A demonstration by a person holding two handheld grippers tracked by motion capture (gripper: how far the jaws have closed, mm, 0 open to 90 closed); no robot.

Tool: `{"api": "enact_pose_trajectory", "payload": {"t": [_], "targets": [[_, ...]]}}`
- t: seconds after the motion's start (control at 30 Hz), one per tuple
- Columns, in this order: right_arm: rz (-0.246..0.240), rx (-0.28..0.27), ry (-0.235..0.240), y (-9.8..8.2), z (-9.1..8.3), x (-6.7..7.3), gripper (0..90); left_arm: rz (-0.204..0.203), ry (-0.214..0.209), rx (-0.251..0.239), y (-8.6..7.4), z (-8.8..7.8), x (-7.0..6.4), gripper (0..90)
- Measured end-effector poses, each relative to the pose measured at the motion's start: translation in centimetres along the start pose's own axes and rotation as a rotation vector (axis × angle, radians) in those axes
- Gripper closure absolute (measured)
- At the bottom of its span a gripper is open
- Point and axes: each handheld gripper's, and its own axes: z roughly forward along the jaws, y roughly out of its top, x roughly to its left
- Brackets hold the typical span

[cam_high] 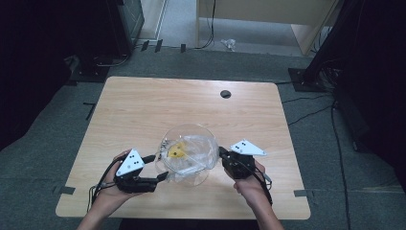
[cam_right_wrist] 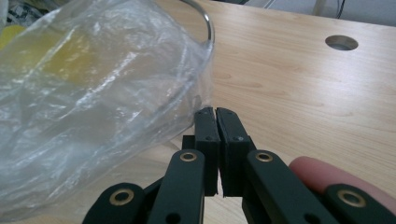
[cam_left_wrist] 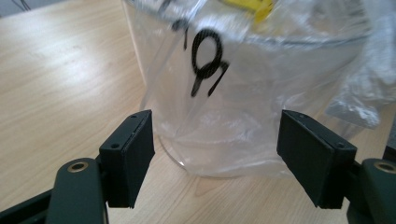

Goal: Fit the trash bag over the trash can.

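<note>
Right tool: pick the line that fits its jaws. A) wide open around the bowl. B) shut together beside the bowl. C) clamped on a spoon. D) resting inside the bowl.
B: in the right gripper view the right tool has its jaws pressed together, just beside the glass bowl.

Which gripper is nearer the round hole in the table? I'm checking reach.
Right. The right gripper sits at the bowl's right side, below the hole; the left gripper is beyond the bowl, farther off.

Bowl (cam_high: pixel 187 154) on table (cam_high: pixel 143 105) (bag (cam_high: pixel 194 158) in it), between left gripper (cam_high: pixel 160 167) and right gripper (cam_high: pixel 221 152).
</note>
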Motion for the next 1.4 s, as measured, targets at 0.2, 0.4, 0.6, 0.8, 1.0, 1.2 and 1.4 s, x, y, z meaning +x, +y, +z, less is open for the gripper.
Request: {"api": "enact_pose_trajectory", "payload": {"t": [0.2, 0.4, 0.6, 0.8, 1.0, 1.2, 1.4], "targets": [[0.006, 0.021, 0.01, -0.5, 0.4, 0.0, 88.8, -0.094, -0.034, 0.04, -0.4, 1.4, 0.8, 24.1], [0.005, 0.049, 0.058, -1.1, 0.3, 0.0, 90.0, -0.062, -0.08, 0.015, -0.3, 1.0, 0.9, 52.6], [-0.027, 0.048, 0.111, -1.5, -0.2, -0.2, 86.3, -0.072, -0.095, 0.005, -0.2, 0.6, 1.4, 77.2], [-0.016, -0.041, 0.133, -1.4, -1.3, -1.2, 60.6, -0.146, -0.097, -0.037, 0.3, -0.5, 2.8, 83.2], [-0.025, -0.119, 0.145, -0.7, -2.6, -1.4, 42.9, -0.173, -0.029, -0.099, 1.3, -1.2, 2.7, 59.5], [0.01, -0.101, 0.103, 0.0, -3.4, -1.5, 33.1, -0.19, 0.023, -0.091, 1.9, -1.4, 2.4, 39.5], [0.037, -0.103, 0.092, 0.3, -3.8, -1.9, 29.4, -0.233, 0.04, -0.1, 2.1, -1.6, 2.7, 36.0]]}}
